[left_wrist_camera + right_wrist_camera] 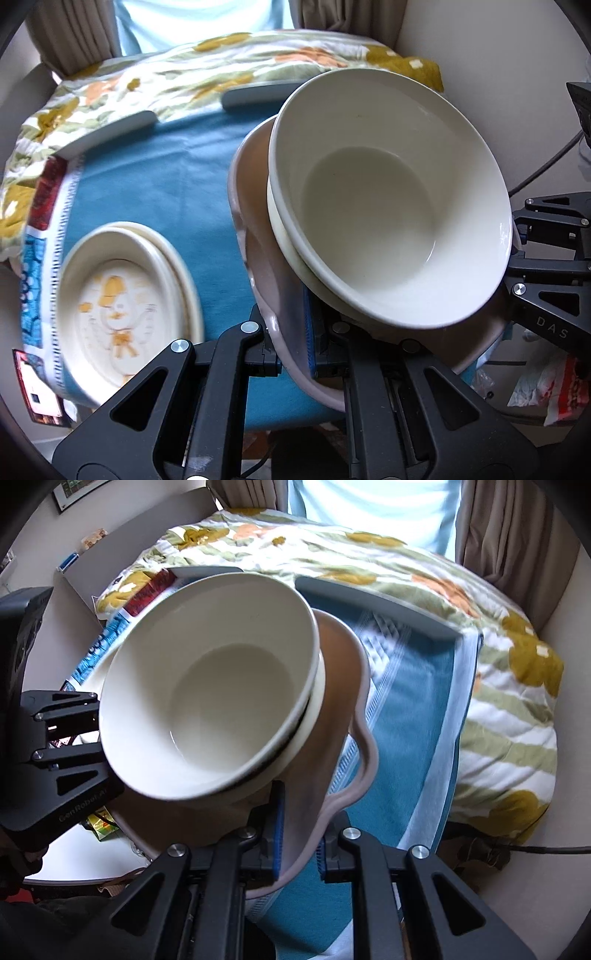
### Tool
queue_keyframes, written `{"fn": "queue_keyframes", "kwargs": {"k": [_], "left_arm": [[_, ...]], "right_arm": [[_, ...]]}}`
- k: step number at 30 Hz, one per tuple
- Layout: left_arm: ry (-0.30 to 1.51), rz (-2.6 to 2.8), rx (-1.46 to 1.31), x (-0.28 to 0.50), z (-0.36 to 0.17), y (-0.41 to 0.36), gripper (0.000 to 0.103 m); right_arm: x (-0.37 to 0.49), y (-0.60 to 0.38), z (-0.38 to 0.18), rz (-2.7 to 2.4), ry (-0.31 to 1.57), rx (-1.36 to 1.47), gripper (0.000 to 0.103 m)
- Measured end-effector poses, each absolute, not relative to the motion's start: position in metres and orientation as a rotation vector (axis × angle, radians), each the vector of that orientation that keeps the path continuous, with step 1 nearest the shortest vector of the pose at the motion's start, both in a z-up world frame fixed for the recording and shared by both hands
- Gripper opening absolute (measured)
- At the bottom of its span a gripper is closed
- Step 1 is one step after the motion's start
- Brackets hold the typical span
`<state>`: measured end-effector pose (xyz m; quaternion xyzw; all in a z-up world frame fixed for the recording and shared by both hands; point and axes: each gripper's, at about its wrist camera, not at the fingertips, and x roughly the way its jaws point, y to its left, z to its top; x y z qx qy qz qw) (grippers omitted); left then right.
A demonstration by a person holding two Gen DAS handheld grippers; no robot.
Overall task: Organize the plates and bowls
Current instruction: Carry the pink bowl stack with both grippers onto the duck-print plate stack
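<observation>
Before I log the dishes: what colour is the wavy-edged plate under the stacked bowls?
Pale pinkish-mauve; the wavy-edged plate shows best in the right wrist view.

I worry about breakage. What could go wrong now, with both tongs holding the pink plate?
The two cream bowls sit loose and tilted on the pink plate; they may slide off. The left tongs and right tongs pinch only its rim, so uneven motion could slip it.

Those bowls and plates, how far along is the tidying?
Done: two white bowls nested on the wavy plate. In hand: left gripper and right gripper both clamp that plate's rim, carrying it tilted above the blue cloth. Left: the cartoon plates sit apart.
</observation>
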<state>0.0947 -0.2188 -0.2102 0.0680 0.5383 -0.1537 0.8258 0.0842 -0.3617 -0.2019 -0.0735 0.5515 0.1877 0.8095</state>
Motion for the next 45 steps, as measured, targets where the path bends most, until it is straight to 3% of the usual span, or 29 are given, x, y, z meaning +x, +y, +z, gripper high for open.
{"fn": "queue_keyframes", "kwargs": {"k": [10, 22, 45], "left_arm": [[1.150, -0.329, 0.146, 0.098, -0.174, -0.121, 0.007], [1.216, -0.356, 0.171, 0.109, -0.209, -0.009, 0.007], [1.224, -0.398, 0.189, 0.115, -0.258, 0.011, 0.007]], "right_arm": [[0.086, -0.270, -0.170, 0.388, 1.169, -0.139, 0.013], [0.088, -0.171, -0.207, 0.358, 1.211, -0.076, 0.013], [0.093, -0.150, -0.251, 0.306, 1.233, 0.003, 0.013]]}}
